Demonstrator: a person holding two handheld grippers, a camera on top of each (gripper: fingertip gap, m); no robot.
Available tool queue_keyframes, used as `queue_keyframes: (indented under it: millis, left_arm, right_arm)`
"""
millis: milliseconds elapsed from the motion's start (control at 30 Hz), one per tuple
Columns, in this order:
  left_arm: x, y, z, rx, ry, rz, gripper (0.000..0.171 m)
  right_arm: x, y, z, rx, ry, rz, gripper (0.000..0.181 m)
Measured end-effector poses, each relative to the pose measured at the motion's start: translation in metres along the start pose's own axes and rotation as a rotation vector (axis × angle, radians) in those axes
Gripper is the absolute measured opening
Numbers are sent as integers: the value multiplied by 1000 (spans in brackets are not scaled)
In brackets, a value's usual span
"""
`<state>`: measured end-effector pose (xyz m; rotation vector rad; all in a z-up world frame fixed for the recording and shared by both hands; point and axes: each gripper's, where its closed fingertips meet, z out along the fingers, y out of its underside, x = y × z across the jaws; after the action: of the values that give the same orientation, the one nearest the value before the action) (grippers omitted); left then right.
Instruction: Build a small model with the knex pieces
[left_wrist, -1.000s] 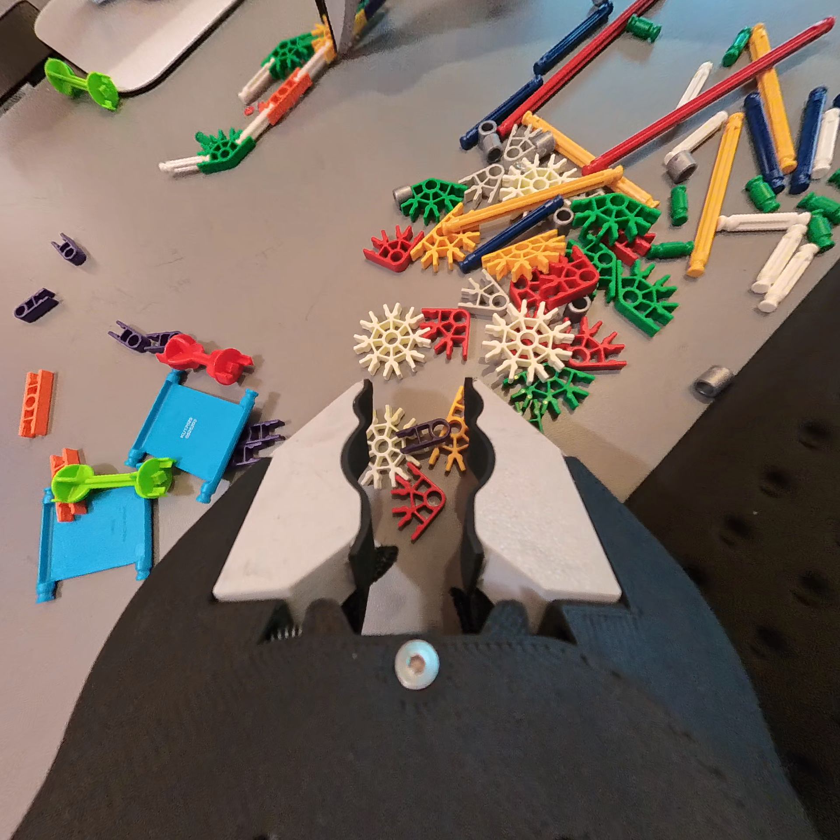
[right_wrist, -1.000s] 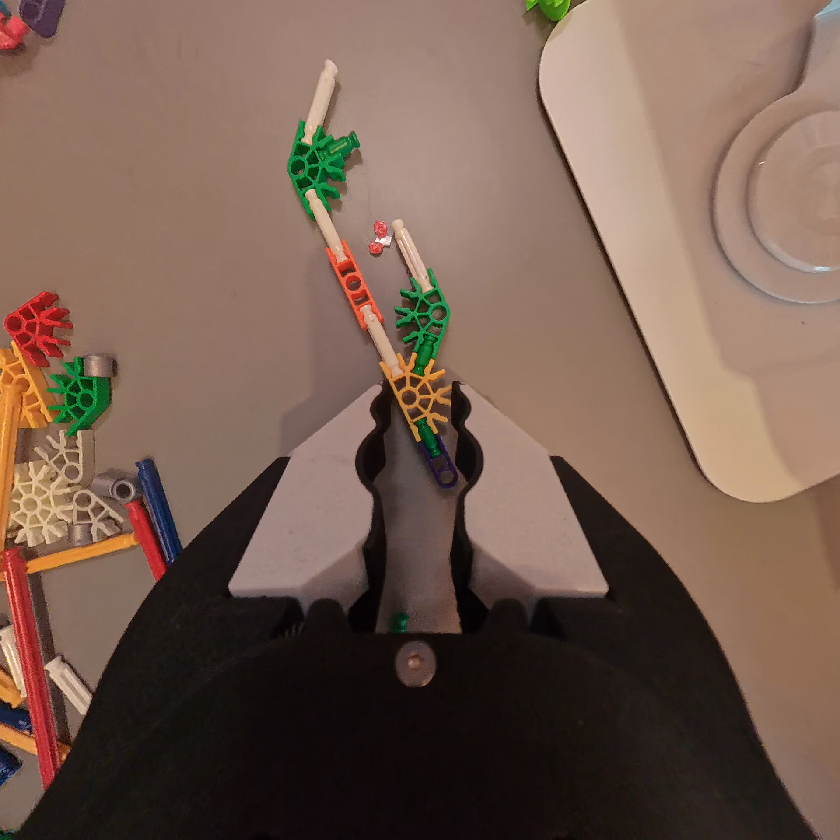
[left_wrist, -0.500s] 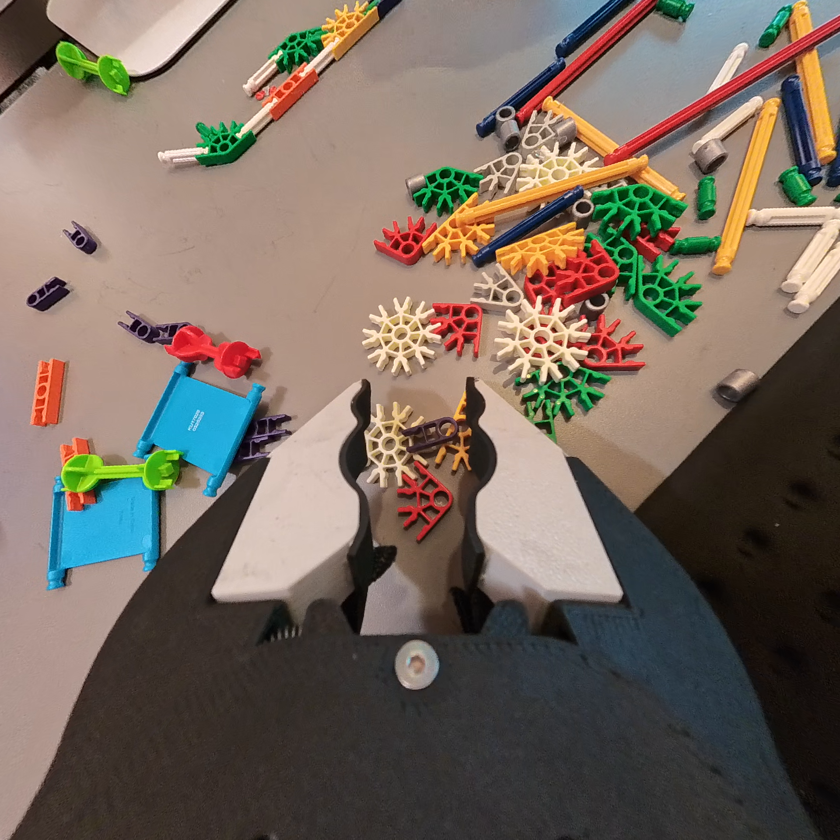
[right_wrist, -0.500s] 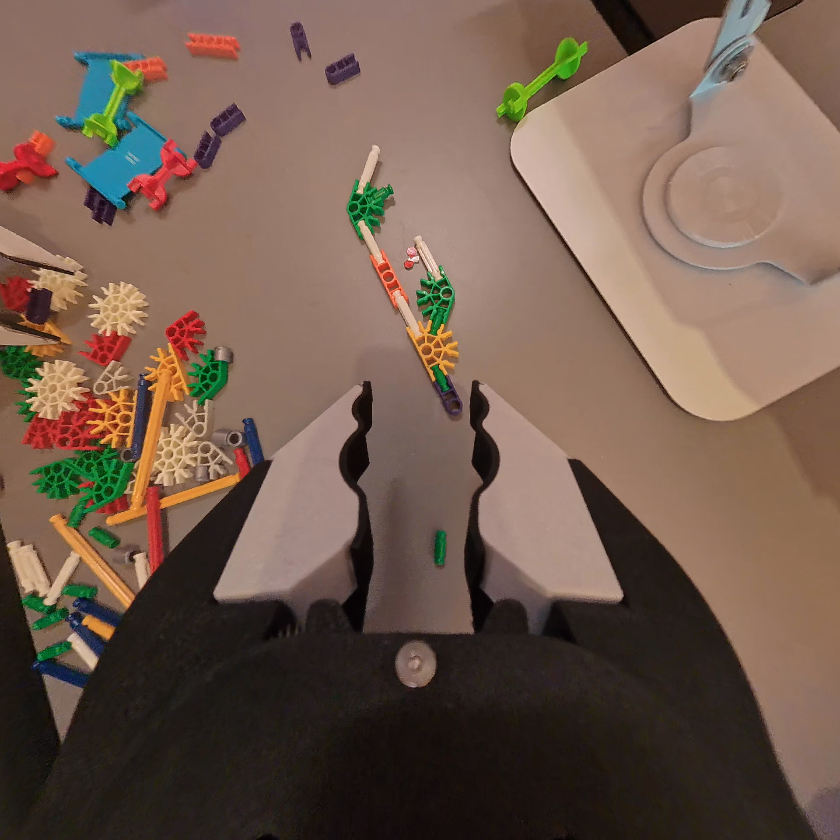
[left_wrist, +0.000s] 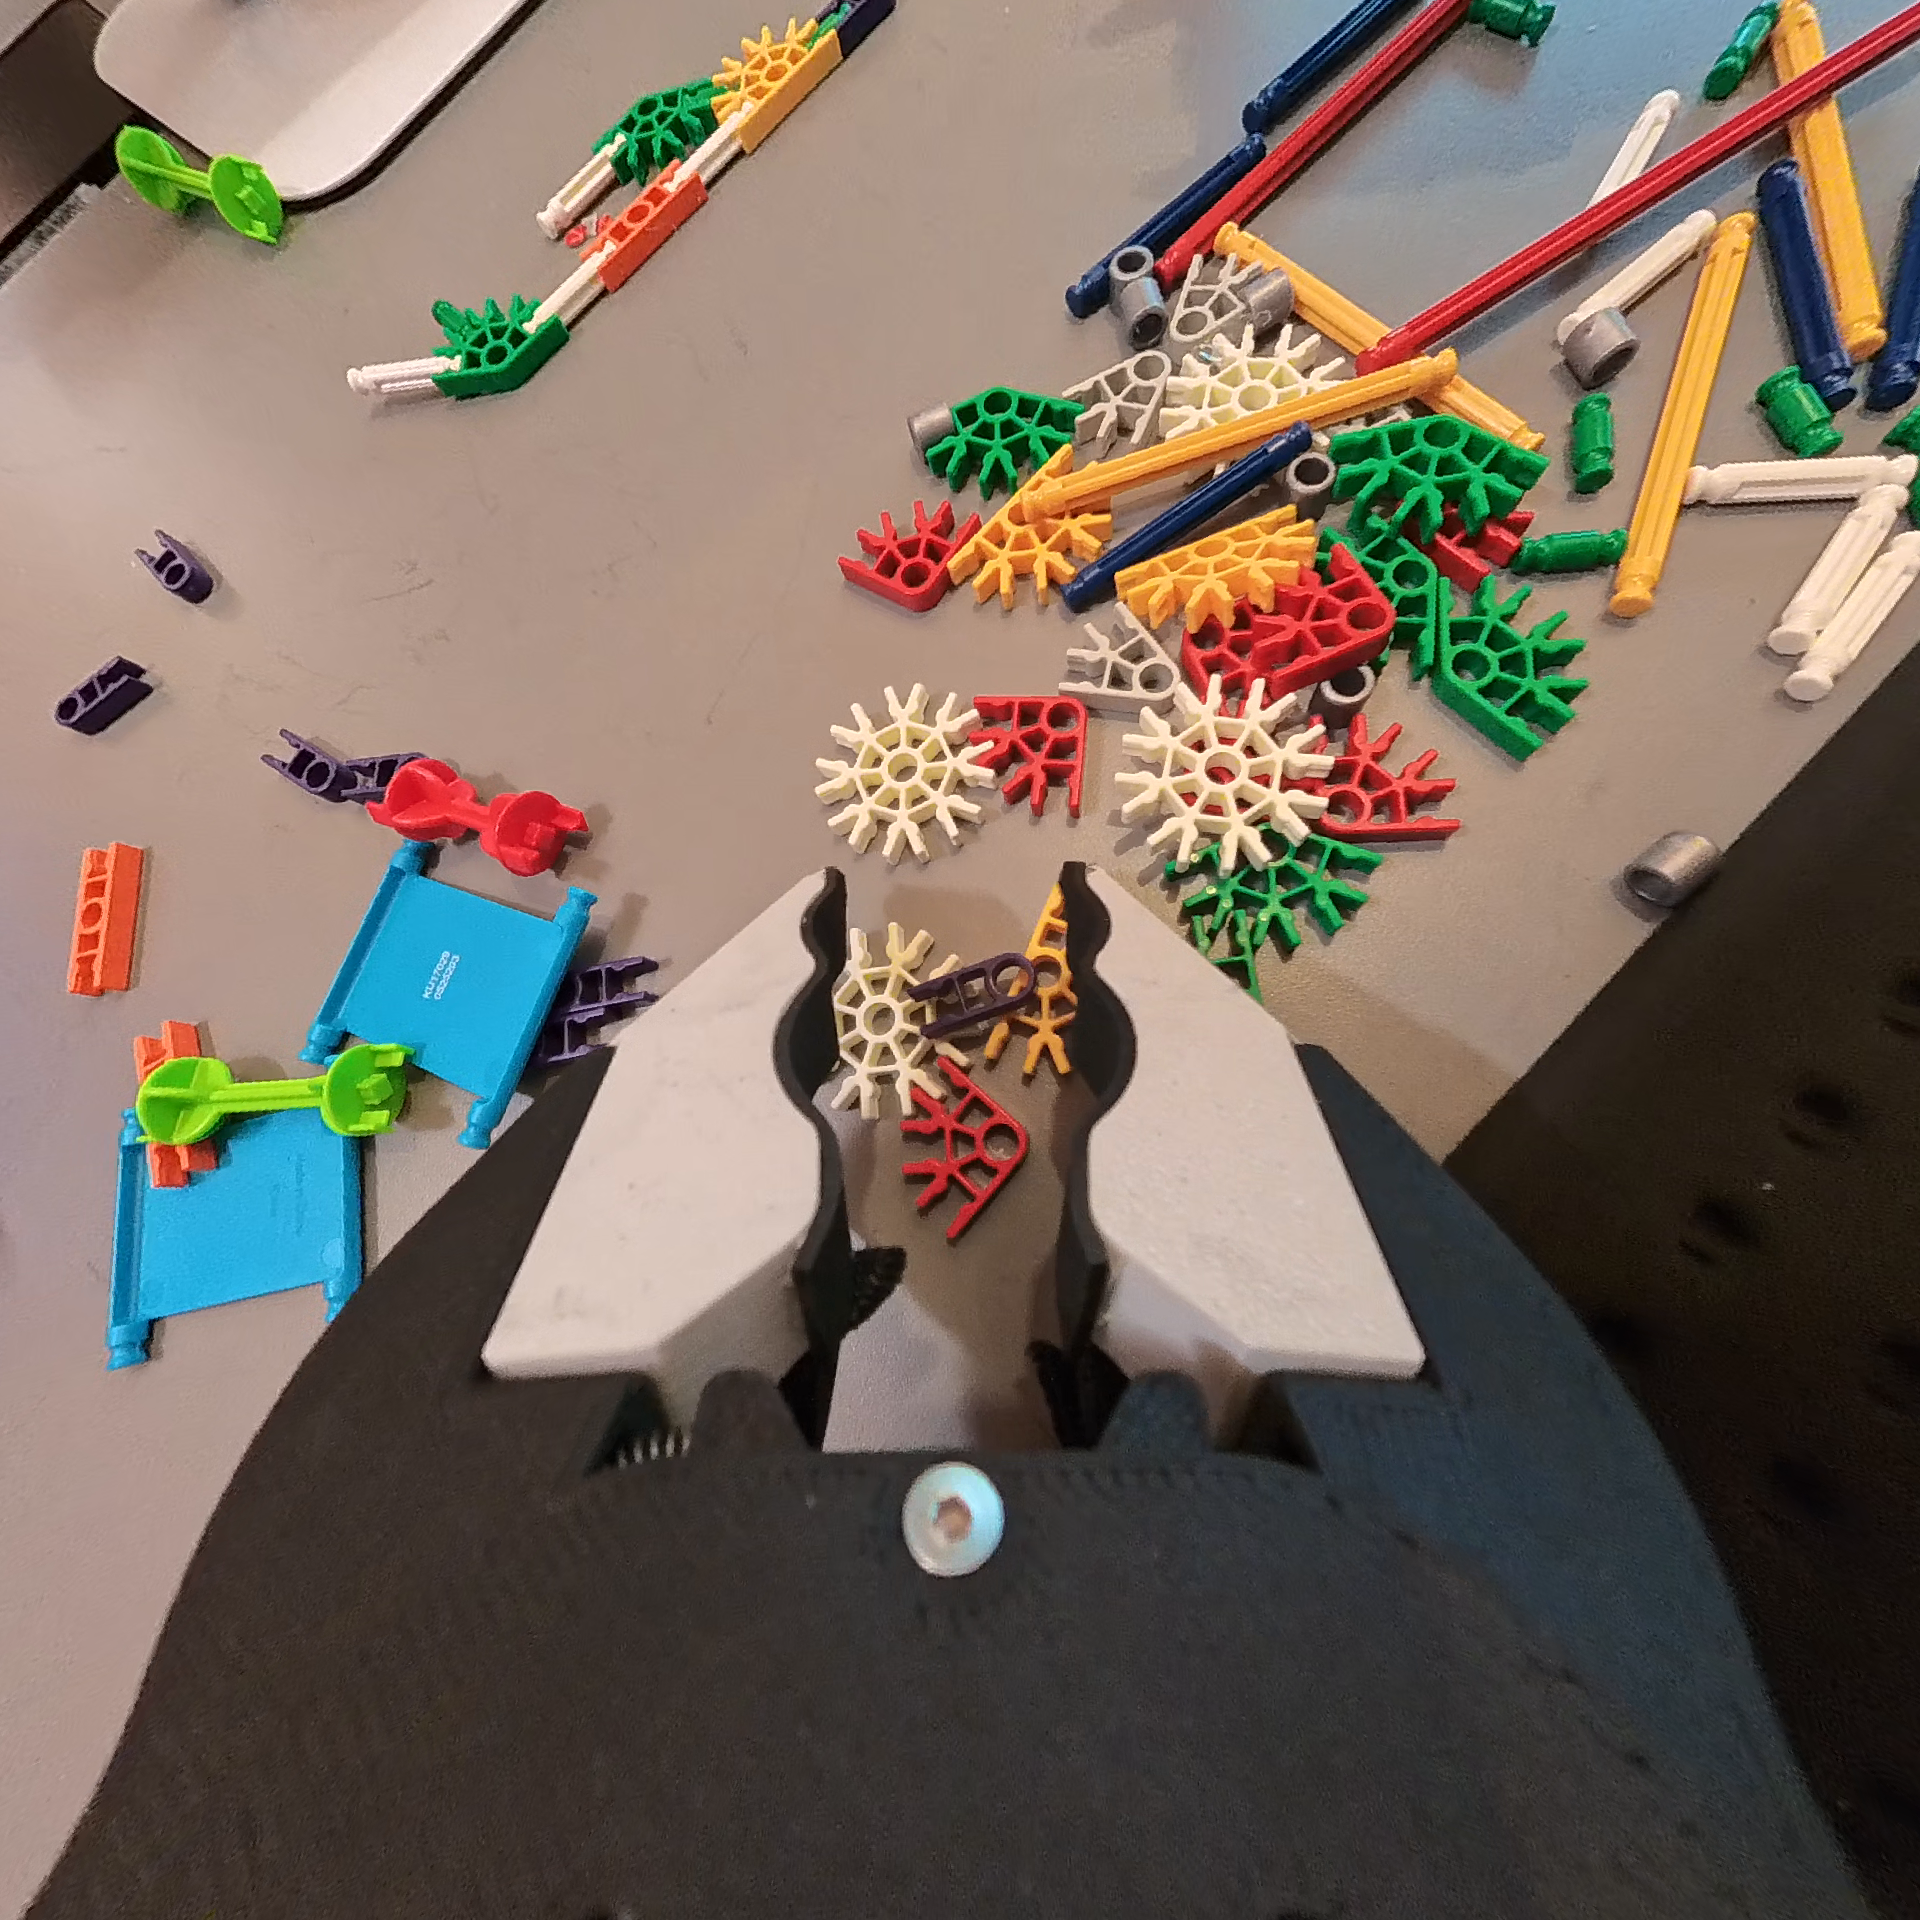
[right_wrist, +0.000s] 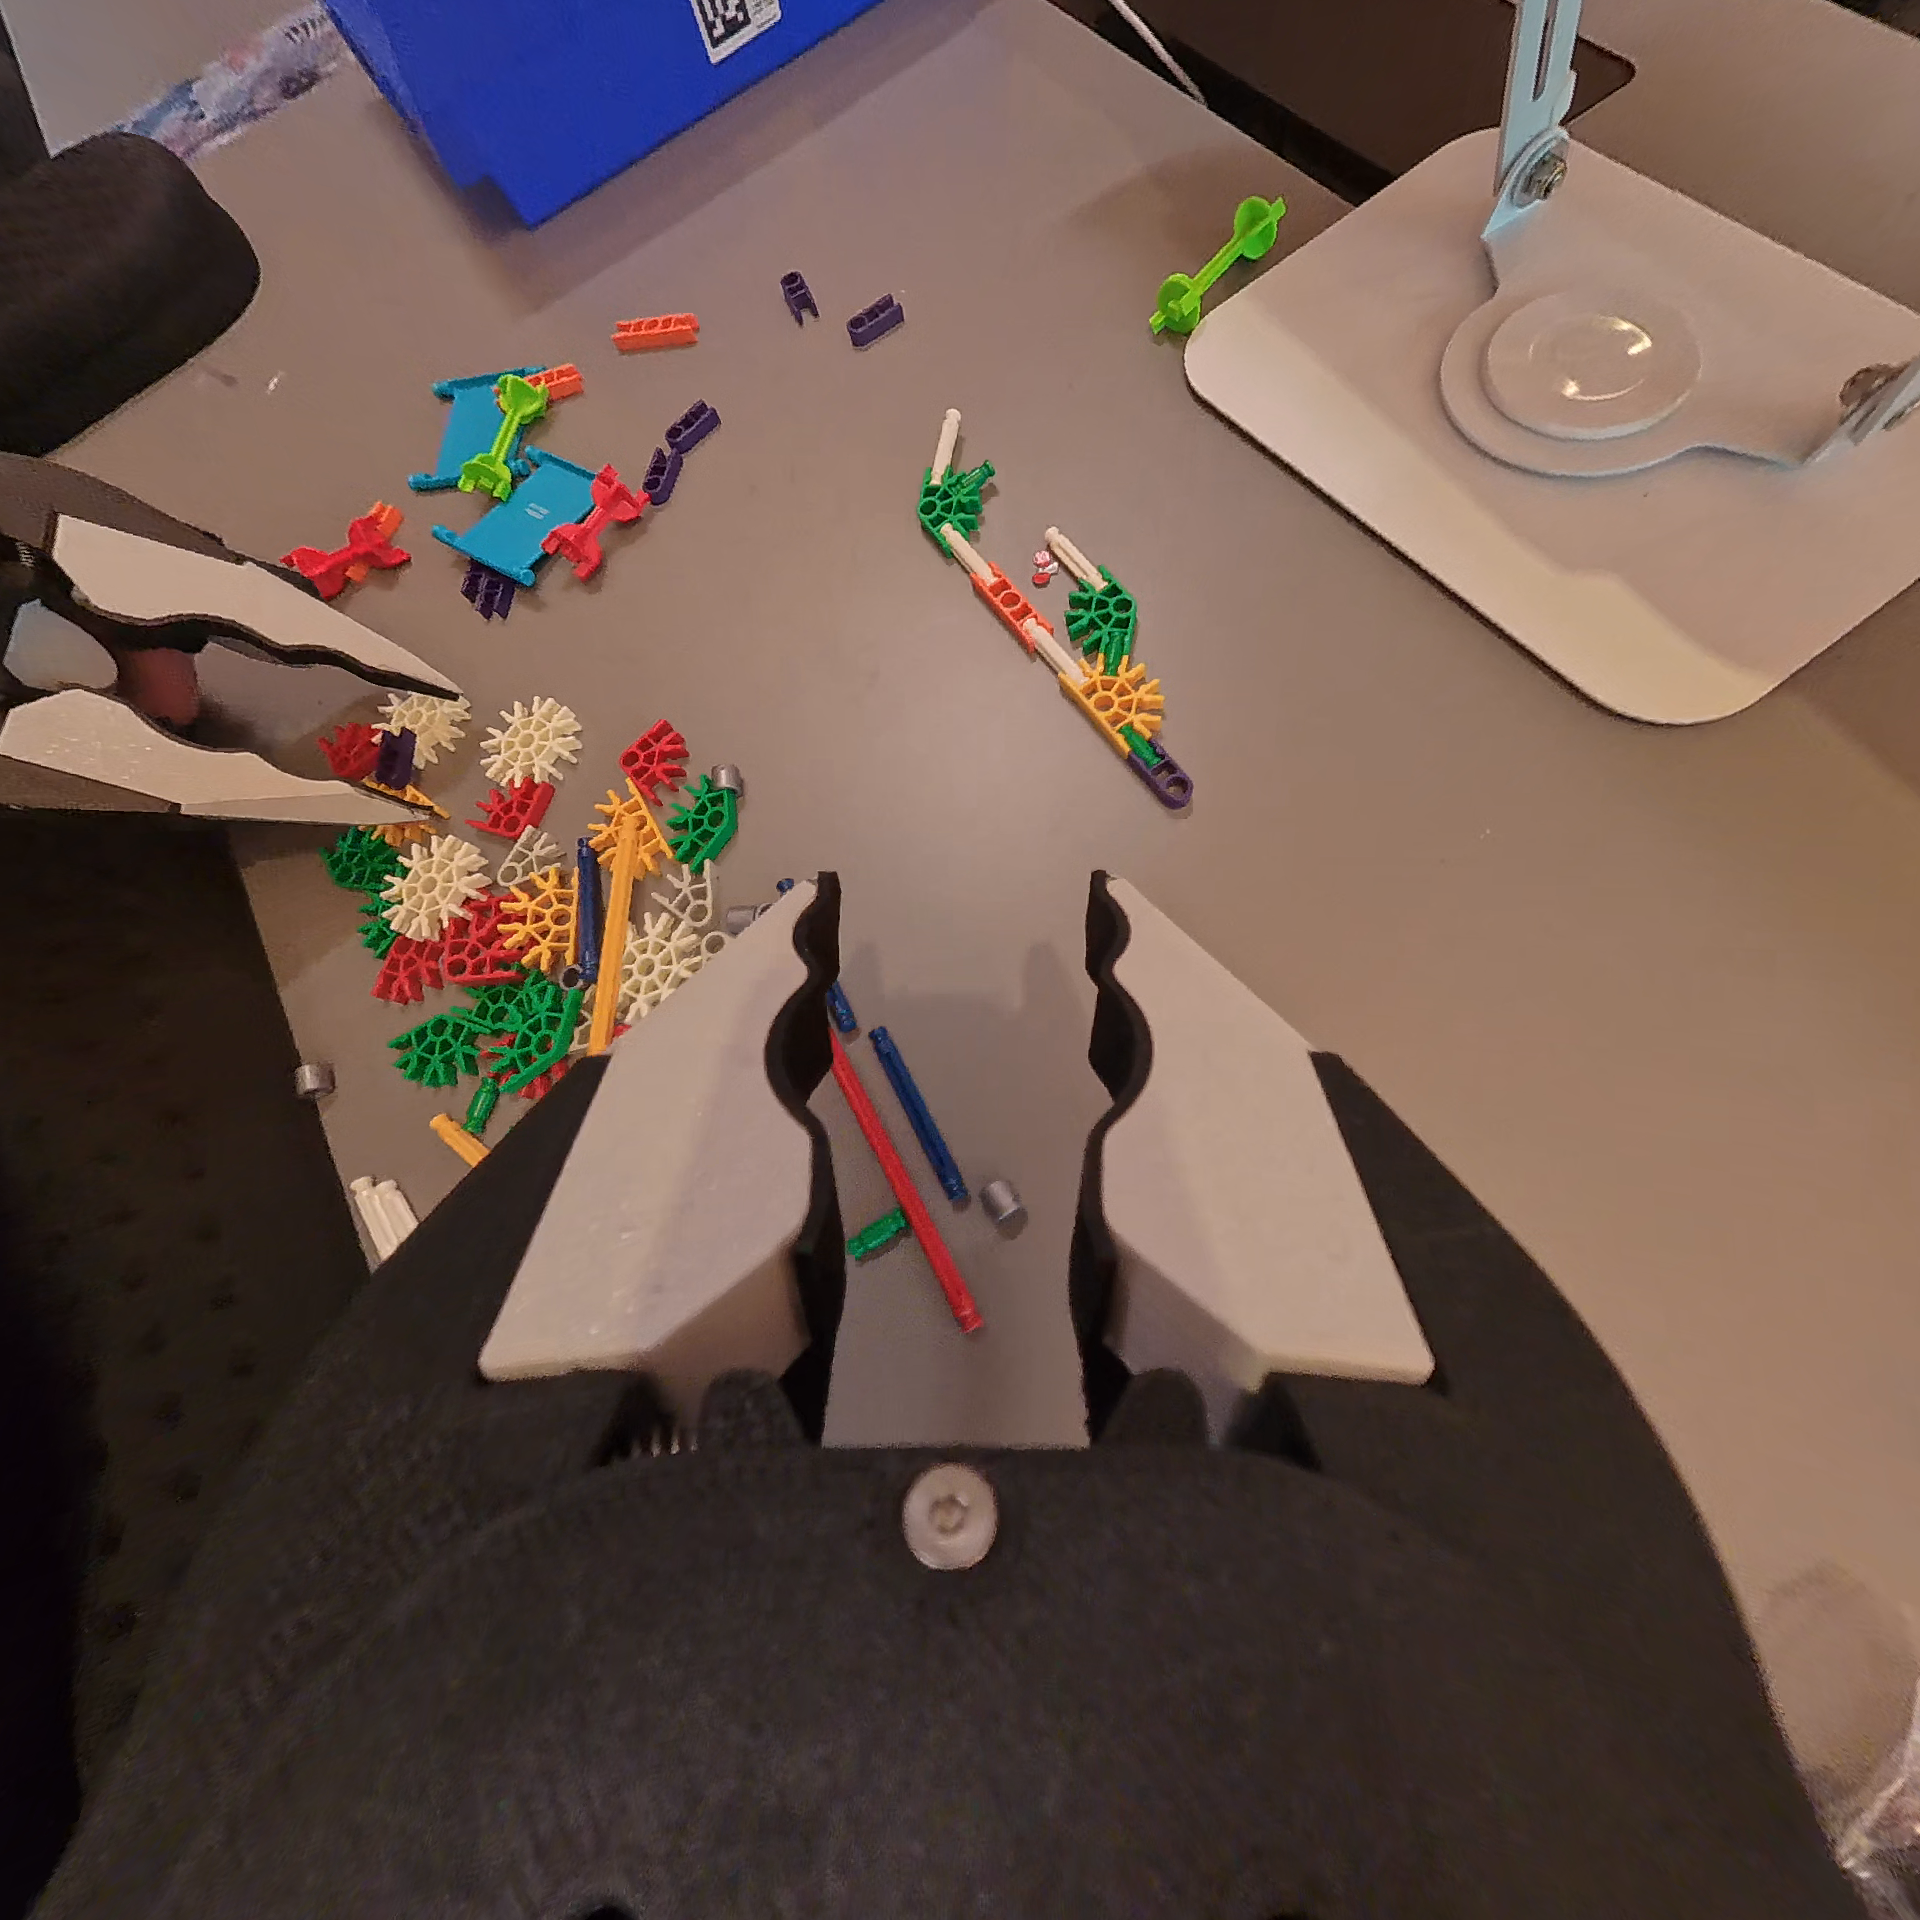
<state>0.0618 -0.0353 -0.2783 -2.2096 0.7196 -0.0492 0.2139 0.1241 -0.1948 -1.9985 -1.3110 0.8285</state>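
A part-built chain lies finished-looking on the table; left gripper gapes over a purple clip, right gripper wide, empty.

Soft, even indoor light on the grey counter, colours crisp and saturated. Short, faint shadows under the scattered pieces. Wide-angle bending at both views' edges. The blue box at the counter's far edge goes soft; the dark perforated surface off the near edge sits dim.
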Motion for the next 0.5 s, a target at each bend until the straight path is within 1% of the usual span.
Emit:
queue_keyframes:
  millis: [200,500]
  left_arm:
    - [4,-1,-1,11,20,20,41]
    - [10,-4,-5,40,91,-9,46]
  right_arm:
    - [-10,14,-3,2,25,52,46]
    - [-17,18,-11,17,99,102,46]
